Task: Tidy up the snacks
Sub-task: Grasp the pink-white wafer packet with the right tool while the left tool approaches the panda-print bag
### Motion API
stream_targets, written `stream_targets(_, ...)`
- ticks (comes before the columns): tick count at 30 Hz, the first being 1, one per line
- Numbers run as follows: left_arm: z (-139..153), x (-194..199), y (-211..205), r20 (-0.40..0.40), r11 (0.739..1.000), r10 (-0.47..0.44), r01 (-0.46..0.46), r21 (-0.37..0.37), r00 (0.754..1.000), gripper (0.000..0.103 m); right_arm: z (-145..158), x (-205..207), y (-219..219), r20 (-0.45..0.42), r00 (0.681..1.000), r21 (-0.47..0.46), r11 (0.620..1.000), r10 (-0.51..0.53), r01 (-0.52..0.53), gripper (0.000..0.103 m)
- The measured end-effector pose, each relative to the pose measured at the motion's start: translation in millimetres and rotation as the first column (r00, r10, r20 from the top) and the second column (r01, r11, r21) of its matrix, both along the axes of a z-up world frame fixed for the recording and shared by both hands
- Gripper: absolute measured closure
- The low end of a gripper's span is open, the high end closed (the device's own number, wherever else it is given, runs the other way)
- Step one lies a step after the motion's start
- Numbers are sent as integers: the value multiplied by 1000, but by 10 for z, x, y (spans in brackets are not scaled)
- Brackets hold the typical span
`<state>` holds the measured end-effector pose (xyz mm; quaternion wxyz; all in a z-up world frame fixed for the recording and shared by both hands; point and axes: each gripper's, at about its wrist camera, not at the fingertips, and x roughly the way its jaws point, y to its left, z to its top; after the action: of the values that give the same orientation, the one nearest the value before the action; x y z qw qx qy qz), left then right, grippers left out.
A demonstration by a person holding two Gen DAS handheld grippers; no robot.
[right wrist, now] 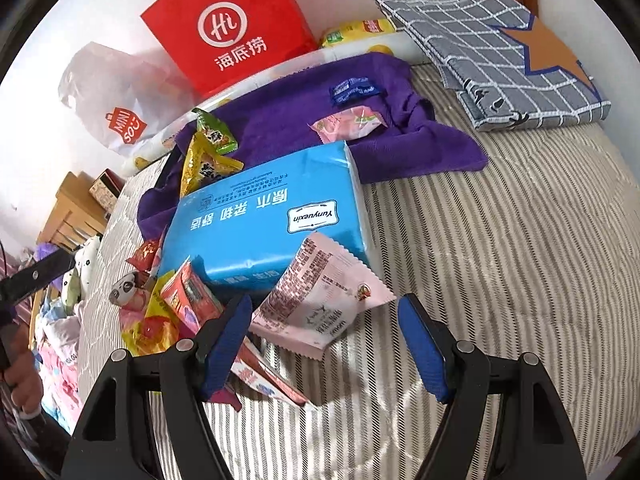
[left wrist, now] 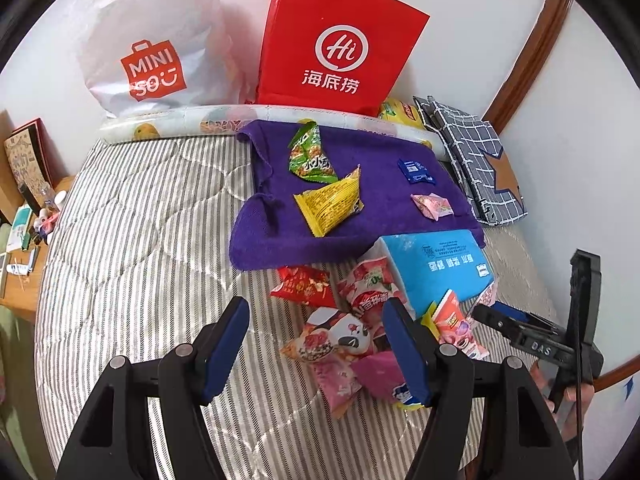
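A bed [left wrist: 132, 220] with a striped quilt holds a purple towel [left wrist: 360, 200], blue tissue pack [left wrist: 440, 264], loose snack packets [left wrist: 340, 332] and folded checked cloth [left wrist: 480, 168].

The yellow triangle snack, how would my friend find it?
Look at the purple towel spread on the striped bed. Near its middle lies the yellow triangle snack, just below a green packet. It is the only yellow one there.

A home bedroom: ahead of the jaws lies a bed [left wrist: 132, 240] with a striped quilt, shopping bags [left wrist: 340, 40] leaning on the white wall beyond it, and a cluttered wooden desk [left wrist: 24, 256] off to the left.
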<state>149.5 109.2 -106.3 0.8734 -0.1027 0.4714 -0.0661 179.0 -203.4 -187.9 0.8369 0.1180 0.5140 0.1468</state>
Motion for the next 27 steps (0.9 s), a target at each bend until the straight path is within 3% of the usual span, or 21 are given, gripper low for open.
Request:
stream_targets(10,-129,-36,101,-30,1000,15,-15,-1,999,36,-118,82,125,0,1000,4,1000,-9,9,30)
stream_targets(15,-153,-38,90,-38,1000,19,-20,-2,999,36,-33,16,-19,21,1000,24,1000,-3,3,47)
stream_targets(20,-151,-37,87,-34,1000,19,-20,-11,999,36,108,-77,-255,42,999,11,1000,-18,18,78)
stream_targets(23,-154,-33,57,-33,1000,15,-16,-12,999,36,142,-120,-410,51,998,-19,999,-34,35,82)
stream_targets(27,-163,-27,17,-36,1000,8,-8,-12,999,36,64,-127,-582,18,997,-97,993,-72,73,80)
